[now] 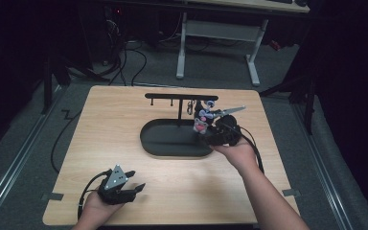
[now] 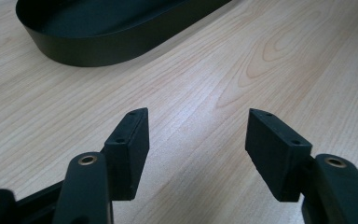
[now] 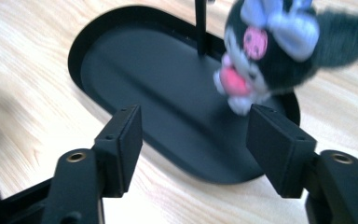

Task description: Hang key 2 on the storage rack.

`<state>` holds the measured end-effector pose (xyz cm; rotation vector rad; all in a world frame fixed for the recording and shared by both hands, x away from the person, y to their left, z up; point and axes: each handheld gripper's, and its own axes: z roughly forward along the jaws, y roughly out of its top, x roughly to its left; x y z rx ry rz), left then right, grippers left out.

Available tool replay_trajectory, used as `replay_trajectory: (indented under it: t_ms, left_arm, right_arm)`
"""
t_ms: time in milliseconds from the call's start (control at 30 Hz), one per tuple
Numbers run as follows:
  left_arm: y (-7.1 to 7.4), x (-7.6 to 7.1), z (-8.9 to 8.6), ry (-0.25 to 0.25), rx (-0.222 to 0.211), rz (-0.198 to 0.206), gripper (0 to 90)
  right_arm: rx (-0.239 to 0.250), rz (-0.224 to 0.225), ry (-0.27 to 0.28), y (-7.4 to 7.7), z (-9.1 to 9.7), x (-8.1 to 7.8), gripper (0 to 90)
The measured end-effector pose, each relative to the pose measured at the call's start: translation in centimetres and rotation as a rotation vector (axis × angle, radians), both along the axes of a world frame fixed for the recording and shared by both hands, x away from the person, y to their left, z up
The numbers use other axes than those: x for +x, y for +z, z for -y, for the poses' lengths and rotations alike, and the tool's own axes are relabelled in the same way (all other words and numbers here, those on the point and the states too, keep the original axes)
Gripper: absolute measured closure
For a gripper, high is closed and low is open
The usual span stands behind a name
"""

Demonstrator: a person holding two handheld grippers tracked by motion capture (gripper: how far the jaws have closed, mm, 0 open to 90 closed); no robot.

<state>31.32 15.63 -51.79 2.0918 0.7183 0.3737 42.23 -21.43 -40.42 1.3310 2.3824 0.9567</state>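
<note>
Overhead, right gripper (image 1: 210,128) sits at the black tray's (image 1: 146,136) right end beside the hanging plush charm (image 1: 202,120); left gripper (image 1: 135,184) has bare table (image 1: 100,124) ahead. Left gripper view: jaws wide, nothing between, tray rim up-left. Right gripper view: jaws wide over tray edge, charm (image 3: 265,51) just beyond the right jaw, free.

place: lab or recording room | evidence: dark surround, grey carpet, small wooden table (image 1: 124,143) lit on its own, white desk frame (image 1: 218,38) behind, cables (image 1: 124,57) loose on the floor (metal floor rails alongside)
</note>
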Motion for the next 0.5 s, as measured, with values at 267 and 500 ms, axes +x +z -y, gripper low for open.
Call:
replay_trajectory:
  t_ms: [267, 500]
  left_arm:
    - [-0.3, 0.0, 0.2, -0.009, -0.011, -0.014, 37.9]
    - [0.0, -0.2, 0.7, -0.02, -0.018, -0.008, 35.4]
  right_arm:
    - [0.116, 0.07, -0.041, -3.7, 2.8, -4.5, 28.8]
    - [0.177, 0.138, -0.113, -8.3, 6.5, -9.1, 23.0]
